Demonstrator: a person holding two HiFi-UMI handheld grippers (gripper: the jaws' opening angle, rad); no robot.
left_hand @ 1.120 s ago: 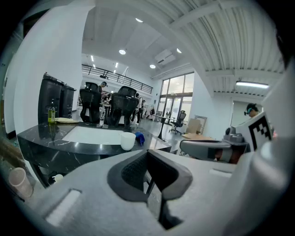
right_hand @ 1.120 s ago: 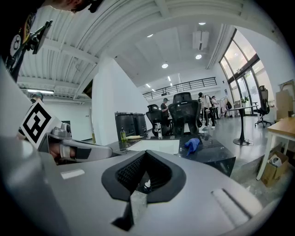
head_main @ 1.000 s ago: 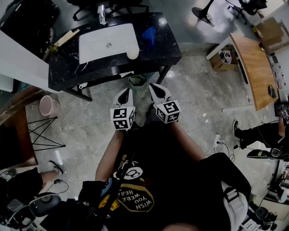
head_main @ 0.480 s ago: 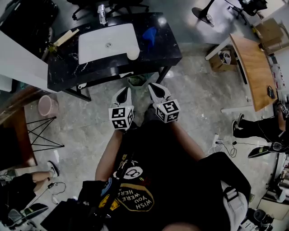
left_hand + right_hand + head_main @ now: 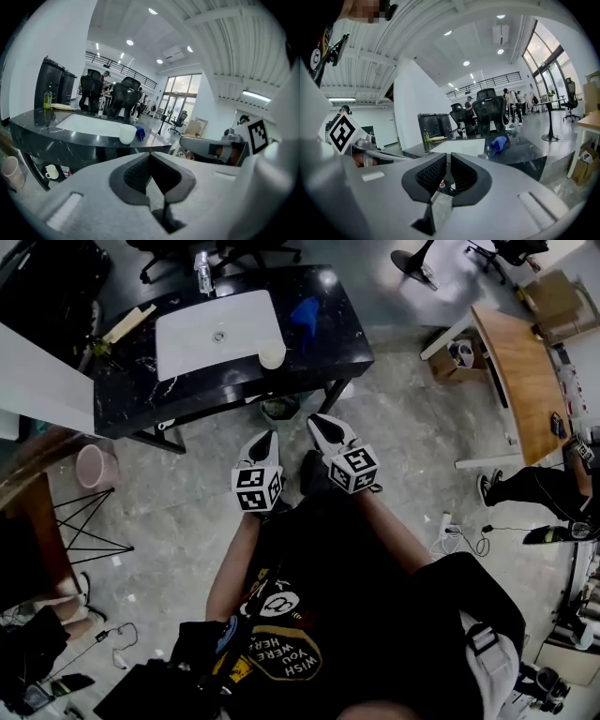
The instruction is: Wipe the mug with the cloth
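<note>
A white mug (image 5: 272,355) stands near the front edge of the black counter (image 5: 328,348), beside the white sink (image 5: 216,329). A blue cloth (image 5: 305,310) lies bunched just behind and right of the mug. Both grippers hang side by side over the floor, short of the counter. My left gripper (image 5: 262,437) is shut and empty; its view shows the mug (image 5: 127,133) and the cloth (image 5: 140,133) ahead. My right gripper (image 5: 321,423) has its jaws opening, a thin gap with nothing between them (image 5: 447,159). The right gripper view shows the cloth (image 5: 499,144) but not the mug.
A bottle (image 5: 202,273) stands behind the sink. A small bin (image 5: 279,409) sits under the counter. A pink bucket (image 5: 97,465) and a wire stand are at the left. A wooden desk (image 5: 525,381) and a person's legs (image 5: 525,488) are at the right.
Both grippers stay side by side before the counter, drifted slightly down and right in the head view. A person's legs at the lower left have moved off.
</note>
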